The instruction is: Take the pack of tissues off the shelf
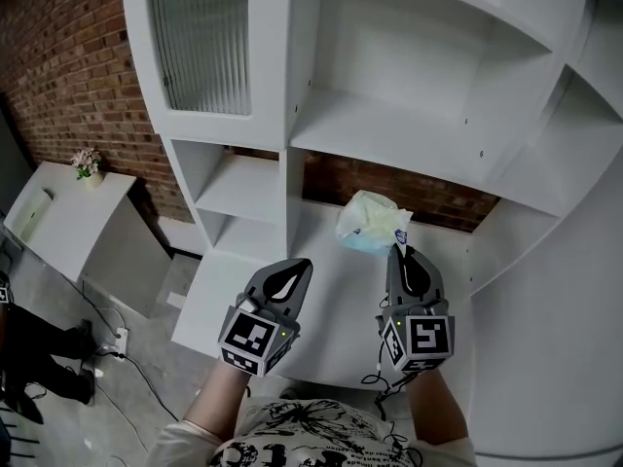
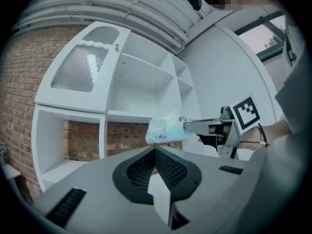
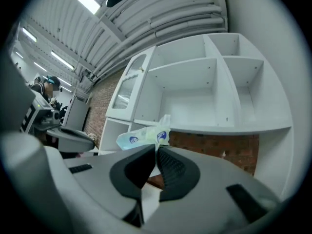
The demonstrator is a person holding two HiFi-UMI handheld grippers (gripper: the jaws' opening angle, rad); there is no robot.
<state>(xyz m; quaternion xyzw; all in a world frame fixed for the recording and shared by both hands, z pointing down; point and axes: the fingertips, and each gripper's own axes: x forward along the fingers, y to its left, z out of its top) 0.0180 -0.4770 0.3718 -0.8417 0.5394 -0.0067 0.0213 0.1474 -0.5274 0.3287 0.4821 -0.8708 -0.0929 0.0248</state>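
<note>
Task nearly done, we judge: right gripper (image 1: 398,252), jaws pinching the pack of tissues (image 1: 371,224) by its edge, holds it clear of the shelf (image 1: 389,129); left gripper (image 1: 296,267) pressed together, empty; only withdrawal remains.

There is one pack of tissues (image 1: 370,224). There are two grippers, the left gripper (image 1: 296,270) and the right gripper (image 1: 397,254). There is one big white shelf (image 1: 389,129) with one wavy glass door (image 1: 201,47). There is one little pot of flowers (image 1: 87,163).
</note>
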